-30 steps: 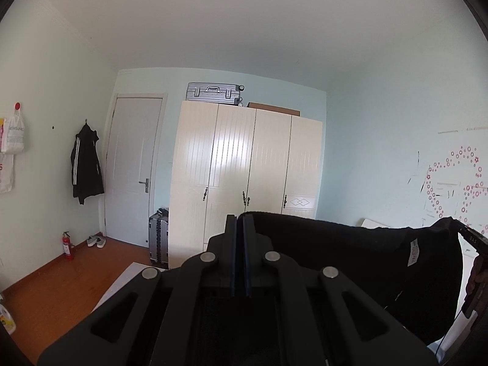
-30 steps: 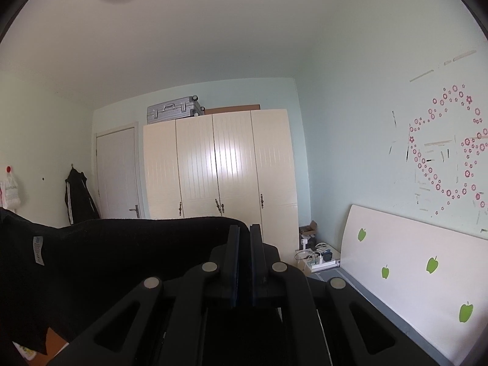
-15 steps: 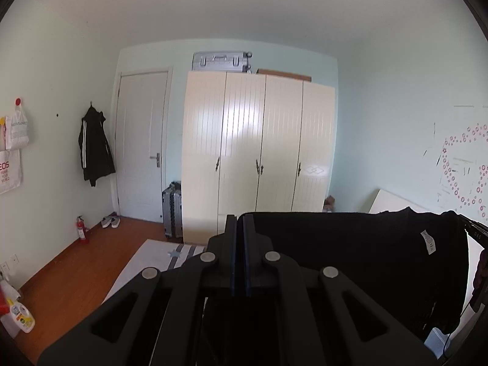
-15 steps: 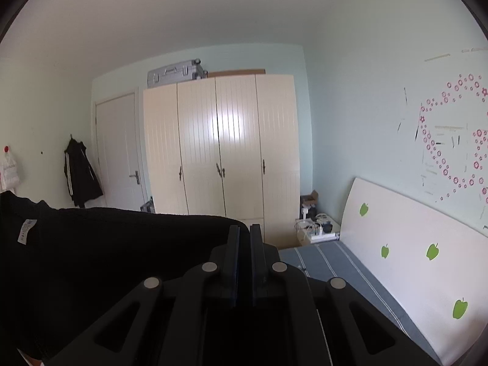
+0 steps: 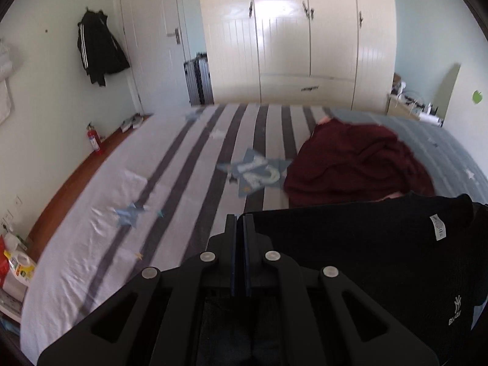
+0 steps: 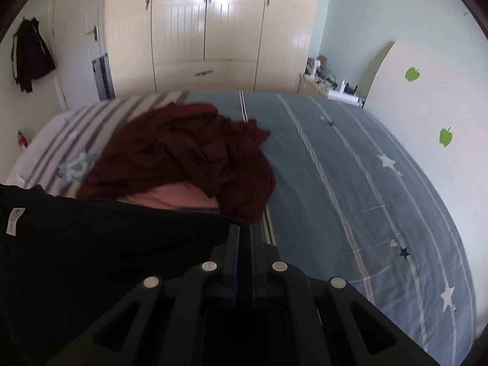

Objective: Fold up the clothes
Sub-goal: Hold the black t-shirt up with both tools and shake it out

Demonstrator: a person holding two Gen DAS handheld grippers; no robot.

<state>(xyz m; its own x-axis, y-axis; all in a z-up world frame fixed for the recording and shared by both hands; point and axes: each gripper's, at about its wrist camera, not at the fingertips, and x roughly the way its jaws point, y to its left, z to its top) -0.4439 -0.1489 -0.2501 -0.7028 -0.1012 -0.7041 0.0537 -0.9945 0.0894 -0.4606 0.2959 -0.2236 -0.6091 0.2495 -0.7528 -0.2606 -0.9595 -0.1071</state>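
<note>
- The left gripper [image 5: 239, 222] is clenched on one top corner of a black garment [image 5: 366, 250]; its two fingers are pressed together with the cloth's edge between them.
- The right gripper [image 6: 242, 233] is likewise clamped on the other top corner of the same black garment [image 6: 106, 244], fingers drawn together.
- The black garment hangs stretched between the two grippers, above the near edge of the bed. A white neck label [image 5: 437, 228] shows near its upper edge, and a small white logo [image 5: 456, 312] sits lower on the cloth in the left wrist view.
- The bed [image 5: 170, 177] is covered by a sheet striped white and grey on its left part and blue-grey with thin white lines and stars on its right part [image 6: 350, 167].
- A crumpled dark red garment [image 6: 183, 155] lies on the bed just beyond the black one, near the middle. A pink garment [image 6: 180, 196] peeks out from under its near edge.
- A blue star print [image 5: 256, 174] on the sheet lies just left of the dark red garment.
- At the far wall stands a cream wardrobe [image 5: 292, 36], with a white door [image 5: 152, 39] to its left.
- A black jacket with white stripes [image 5: 99, 48] hangs on the left wall.
- A red fire extinguisher [image 5: 94, 138] stands on the floor beside the left wall.
- A white headboard with green apple stickers [image 6: 427, 106] runs along the right side of the bed.
</note>
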